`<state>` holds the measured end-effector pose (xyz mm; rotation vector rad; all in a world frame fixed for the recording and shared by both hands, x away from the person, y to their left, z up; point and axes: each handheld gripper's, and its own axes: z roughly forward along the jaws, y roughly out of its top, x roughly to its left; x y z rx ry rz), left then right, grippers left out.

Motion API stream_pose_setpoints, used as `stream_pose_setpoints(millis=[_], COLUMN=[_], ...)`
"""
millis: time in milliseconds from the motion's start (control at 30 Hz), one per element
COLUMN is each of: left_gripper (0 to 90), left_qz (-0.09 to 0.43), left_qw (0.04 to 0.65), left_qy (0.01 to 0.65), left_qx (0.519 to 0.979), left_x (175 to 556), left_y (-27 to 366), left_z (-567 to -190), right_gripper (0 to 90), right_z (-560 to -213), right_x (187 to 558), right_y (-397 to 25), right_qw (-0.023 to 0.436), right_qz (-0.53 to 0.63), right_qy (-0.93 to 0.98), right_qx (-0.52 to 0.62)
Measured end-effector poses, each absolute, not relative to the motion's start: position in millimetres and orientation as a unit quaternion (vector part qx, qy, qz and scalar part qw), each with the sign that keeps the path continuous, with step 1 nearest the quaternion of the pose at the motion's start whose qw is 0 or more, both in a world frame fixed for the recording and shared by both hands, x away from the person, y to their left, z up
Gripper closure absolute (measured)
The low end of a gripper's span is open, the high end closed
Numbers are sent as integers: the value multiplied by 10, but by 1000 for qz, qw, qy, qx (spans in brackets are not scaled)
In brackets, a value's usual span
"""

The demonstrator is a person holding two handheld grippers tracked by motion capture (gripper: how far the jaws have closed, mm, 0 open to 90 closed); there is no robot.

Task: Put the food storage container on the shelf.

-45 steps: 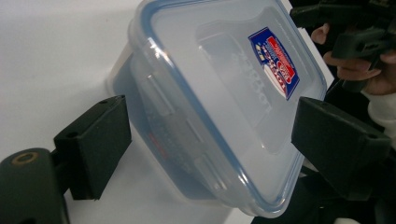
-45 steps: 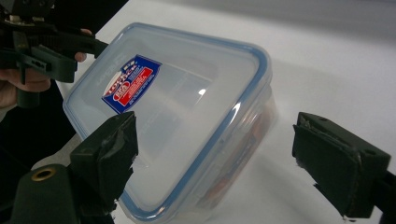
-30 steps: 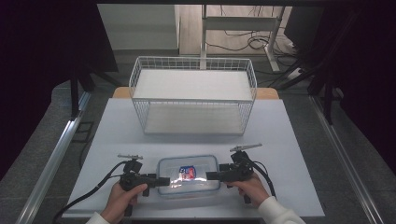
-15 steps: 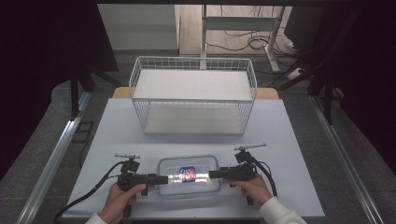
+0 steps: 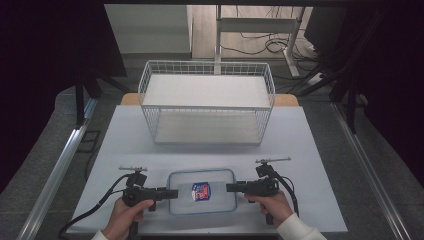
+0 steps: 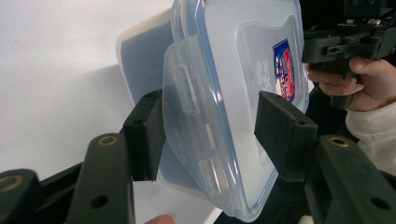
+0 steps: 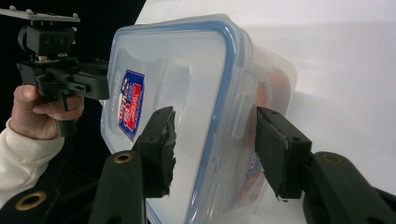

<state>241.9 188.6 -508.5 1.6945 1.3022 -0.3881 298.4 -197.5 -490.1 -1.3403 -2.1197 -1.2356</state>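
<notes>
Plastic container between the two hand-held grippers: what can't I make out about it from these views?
- Contents of the plastic container: in the right gripper view something orange shows through the cloudy wall, too blurred to identify.
- Label: too small in the high view, steeply angled in both gripper views, so it is unreadable.
- Left end latch flap: it sits between the jaws; whether the pads touch it is unclear.
- Near corner: cut off by the bottom edge of the left gripper view.
</notes>
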Motion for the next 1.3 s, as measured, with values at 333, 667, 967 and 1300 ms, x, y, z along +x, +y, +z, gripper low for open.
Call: stream_pose_setpoints(millis=[333, 667, 967, 1300], left_gripper=[484, 483, 484, 473], left_qz=[-150, -136, -134, -132], left_qw=[476, 476, 478, 480], left_qy=[525, 519, 516, 516], left_qx=[690, 697, 698, 698], left_x=[2407, 2406, 2415, 2465], left_y=[1904, 1884, 1882, 1872], left_z=[-5036, -4980, -4954, -4945], right_gripper=[518, 519, 519, 518], right_z=[-4830, -4799, -4755, -4718], right_x=[2946, 2937, 2930, 2944], right_y=[-1983, -1989, -1991, -1983], right_qw=[162, 152, 143, 127], right_qz=[-442, -447, -452, -453], right_qy=[-746, -747, -749, -757], right_qx=[-470, -467, -463, -454])
